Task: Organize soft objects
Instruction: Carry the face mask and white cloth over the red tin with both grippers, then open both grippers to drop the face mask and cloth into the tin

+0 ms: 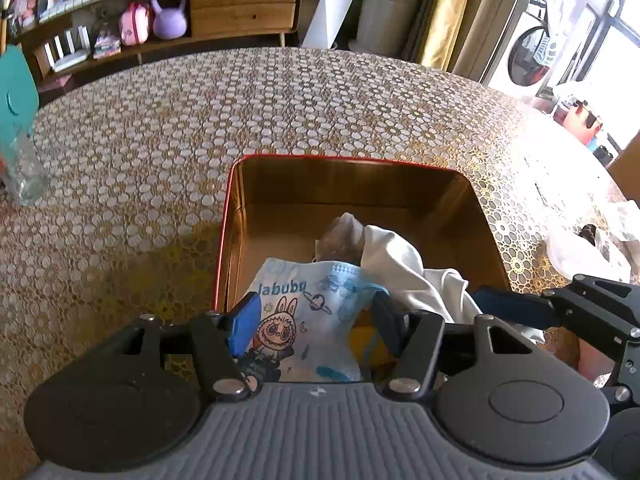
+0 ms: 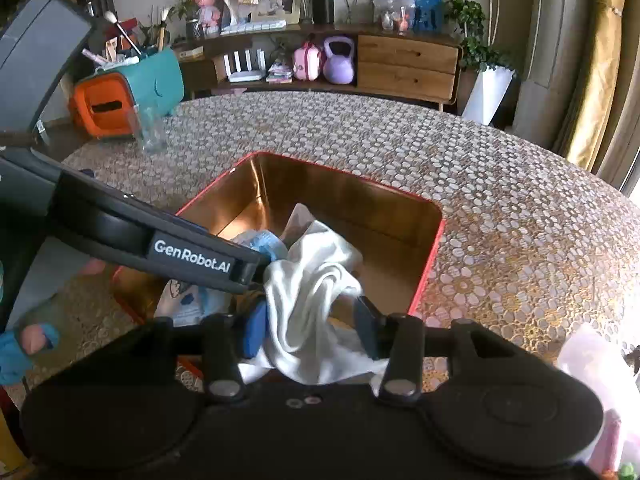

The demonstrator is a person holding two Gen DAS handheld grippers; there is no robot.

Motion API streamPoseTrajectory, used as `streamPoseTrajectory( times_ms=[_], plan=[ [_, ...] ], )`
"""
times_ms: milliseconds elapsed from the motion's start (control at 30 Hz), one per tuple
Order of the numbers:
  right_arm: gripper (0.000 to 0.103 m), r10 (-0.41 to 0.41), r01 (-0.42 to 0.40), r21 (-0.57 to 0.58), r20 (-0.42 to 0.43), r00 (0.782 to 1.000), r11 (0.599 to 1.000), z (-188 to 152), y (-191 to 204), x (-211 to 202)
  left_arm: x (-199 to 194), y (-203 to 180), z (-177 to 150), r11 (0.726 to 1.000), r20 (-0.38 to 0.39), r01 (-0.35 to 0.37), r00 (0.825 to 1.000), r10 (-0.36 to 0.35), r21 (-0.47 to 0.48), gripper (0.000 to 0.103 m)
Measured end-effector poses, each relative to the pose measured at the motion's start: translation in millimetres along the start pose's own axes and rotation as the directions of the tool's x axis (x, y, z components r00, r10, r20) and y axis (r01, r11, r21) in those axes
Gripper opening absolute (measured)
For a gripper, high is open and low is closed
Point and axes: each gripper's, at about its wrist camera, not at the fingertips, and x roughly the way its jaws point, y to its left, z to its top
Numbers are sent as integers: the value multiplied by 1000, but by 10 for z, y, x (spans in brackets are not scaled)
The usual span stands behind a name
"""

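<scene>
A red-rimmed tin box (image 1: 344,184) with a gold inside stands on the table. In it lie a blue and white printed "labubu" cloth (image 1: 304,320), a crumpled white cloth (image 1: 396,264) and a translucent wad (image 1: 340,232). My left gripper (image 1: 315,326) hangs open over the box's near side, the printed cloth lying loose between its blue pads. In the right wrist view my right gripper (image 2: 310,330) is open around the white cloth (image 2: 316,276), whose folds brush the left pad only. The left gripper's body (image 2: 192,258) crosses that view over the box (image 2: 344,196).
The round table (image 1: 200,140) has a lace-pattern cover. A drinking glass (image 2: 152,132) and a teal and orange organiser (image 2: 128,92) stand at its far left. A white plastic bag (image 1: 592,240) lies to the right of the box. A wooden sideboard (image 2: 404,64) is behind.
</scene>
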Motion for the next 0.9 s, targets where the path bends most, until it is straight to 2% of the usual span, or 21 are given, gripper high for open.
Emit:
streamPoseTrajectory(
  times_ms=[100,200,500,600,733,900],
  plan=[
    [49,5,-5,18,14,1000,1000,5,-31,-91,-88,-22,21,1000,14,3,1000,-3,2,61],
    [61,5,-6,25,39,999,1000,-4,-54,-220,-207,-53,31,1000,32,-1,999,0,15,64],
    [63,14,-21,88,74,997,996,-92,-138,-713,-537,-144,-123,999,72,-6,997,4,39,65],
    [74,14,-24,103,100,995,994,-152,-162,-917,-665,-213,-186,999,88,-7,996,3,48,66],
    [76,14,-28,118,116,993,993,-249,-207,-1190,-833,-339,-274,997,102,7,995,-15,80,66],
    [83,-1,-21,153,141,990,988,-433,-364,-1578,-994,-517,-403,994,116,28,992,-41,108,73]
  ],
)
